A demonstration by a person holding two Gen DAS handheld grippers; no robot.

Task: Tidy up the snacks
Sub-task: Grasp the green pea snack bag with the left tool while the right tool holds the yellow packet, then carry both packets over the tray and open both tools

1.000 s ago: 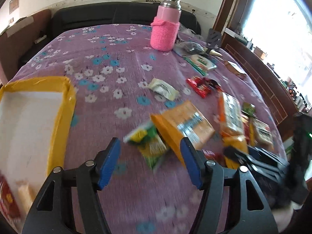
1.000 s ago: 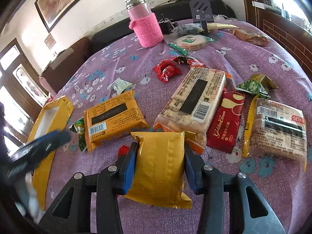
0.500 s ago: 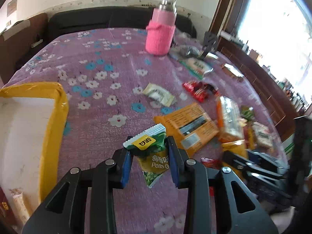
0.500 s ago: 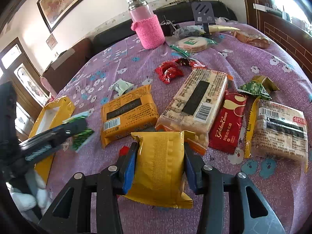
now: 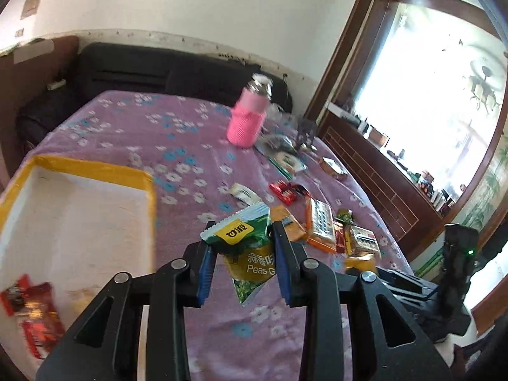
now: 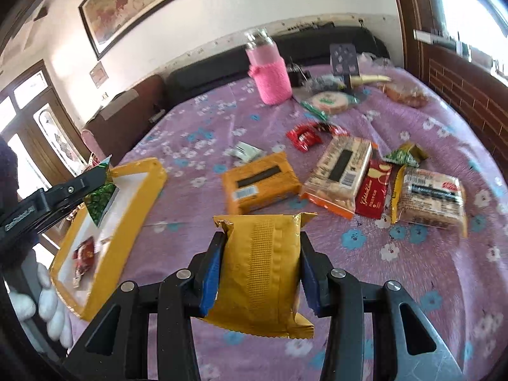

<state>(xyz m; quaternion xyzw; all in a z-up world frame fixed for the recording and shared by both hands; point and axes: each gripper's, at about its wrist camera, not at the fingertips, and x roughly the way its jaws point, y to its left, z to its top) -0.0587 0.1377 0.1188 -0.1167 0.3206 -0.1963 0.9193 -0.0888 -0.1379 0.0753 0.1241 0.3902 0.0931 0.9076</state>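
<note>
My left gripper [image 5: 243, 255] is shut on a green peas packet [image 5: 246, 247], lifted off the purple flowered cloth; the right wrist view shows that packet [image 6: 102, 198] over the near corner of the yellow-rimmed tray [image 6: 127, 222]. My right gripper [image 6: 260, 265] is shut on a gold snack packet [image 6: 260, 270], held above the cloth. The tray [image 5: 95, 170] lies at the left with red packets [image 5: 35, 314] in its near end. Several snacks stay on the cloth: an orange pack [image 6: 260, 184], a long cracker pack [image 6: 341, 174], a red Golden packet [image 6: 373, 190].
A pink knitted bottle [image 6: 271, 70] stands at the far side beside a round wrapped cake [image 6: 330, 101] and a black spatula [image 6: 344, 58]. A dark sofa runs behind the table. A gloved hand [image 6: 47, 304] holds the left tool. Wooden panelling borders the right.
The left gripper closed on the green peas packet, lifted it off the cloth and carried it left toward the tray. The right gripper rose with the gold packet, still gripped.
</note>
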